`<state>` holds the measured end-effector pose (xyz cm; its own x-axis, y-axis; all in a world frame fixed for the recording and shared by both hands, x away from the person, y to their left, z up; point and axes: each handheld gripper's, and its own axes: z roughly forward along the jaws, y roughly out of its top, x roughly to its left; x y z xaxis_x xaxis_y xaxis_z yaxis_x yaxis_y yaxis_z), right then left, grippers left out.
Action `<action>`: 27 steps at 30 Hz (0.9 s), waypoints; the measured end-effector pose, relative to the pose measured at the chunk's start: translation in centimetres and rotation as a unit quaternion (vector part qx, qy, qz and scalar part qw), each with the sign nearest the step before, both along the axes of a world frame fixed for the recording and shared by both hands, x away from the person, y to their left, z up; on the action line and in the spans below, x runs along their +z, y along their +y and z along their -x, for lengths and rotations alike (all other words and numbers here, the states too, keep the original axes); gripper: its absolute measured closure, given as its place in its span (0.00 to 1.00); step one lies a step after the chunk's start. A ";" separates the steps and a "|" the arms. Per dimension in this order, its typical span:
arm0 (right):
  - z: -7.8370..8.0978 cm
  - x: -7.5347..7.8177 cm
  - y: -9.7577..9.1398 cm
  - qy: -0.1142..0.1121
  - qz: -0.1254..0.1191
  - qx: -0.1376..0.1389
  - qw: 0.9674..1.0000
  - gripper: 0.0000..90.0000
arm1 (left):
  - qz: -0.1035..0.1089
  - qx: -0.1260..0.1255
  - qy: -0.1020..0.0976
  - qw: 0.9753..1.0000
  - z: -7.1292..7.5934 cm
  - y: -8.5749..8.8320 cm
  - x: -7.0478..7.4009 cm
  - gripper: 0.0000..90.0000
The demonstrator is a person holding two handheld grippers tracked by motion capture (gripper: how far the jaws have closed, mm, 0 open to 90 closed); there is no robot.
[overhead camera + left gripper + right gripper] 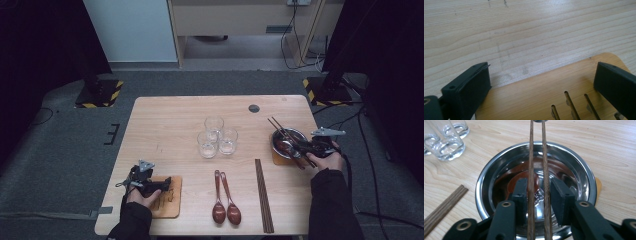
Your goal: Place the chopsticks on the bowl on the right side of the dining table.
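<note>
The steel bowl sits on a wooden coaster at the table's right edge and holds a reddish-brown spoon, with a pair of chopsticks lying across its rim. The right gripper hangs over the bowl, its jaws slightly parted either side of the chopsticks, pads not pressing them. Three clear glasses cluster mid-table; whether they hold anything is unclear. The left gripper rests spread wide over a slotted coaster.

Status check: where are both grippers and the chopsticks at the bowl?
Right gripper open, chopsticks loose between fingers, across steel bowl. Left gripper open over wooden mat. Nothing blocking.
</note>
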<state>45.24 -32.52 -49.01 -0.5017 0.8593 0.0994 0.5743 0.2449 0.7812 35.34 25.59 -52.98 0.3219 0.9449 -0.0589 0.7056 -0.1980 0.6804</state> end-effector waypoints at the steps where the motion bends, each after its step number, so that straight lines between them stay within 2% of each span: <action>1: 0.0 0.0 0.0 0.000 0.002 0.001 1.000 0.77 | 0.000 0.000 0.000 1.000 0.0 0.0 0.0 0.00; 7: 0.1 -0.2 -0.1 0.003 0.002 0.004 1.000 0.85 | 0.000 0.000 0.000 1.000 0.0 0.0 0.0 0.00; 15: 0.1 -0.2 -0.1 0.000 0.005 0.016 1.000 0.86 | 0.000 0.000 0.000 1.000 0.0 0.0 0.0 0.00; 20: 0.1 -0.1 0.0 0.002 0.005 0.020 1.000 0.85 | 0.000 0.000 0.000 1.000 0.0 0.0 0.0 0.00; 27: 0.2 0.1 0.0 -0.001 -0.003 0.014 1.000 0.77 | 0.000 0.000 0.000 1.000 0.0 0.0 0.0 0.00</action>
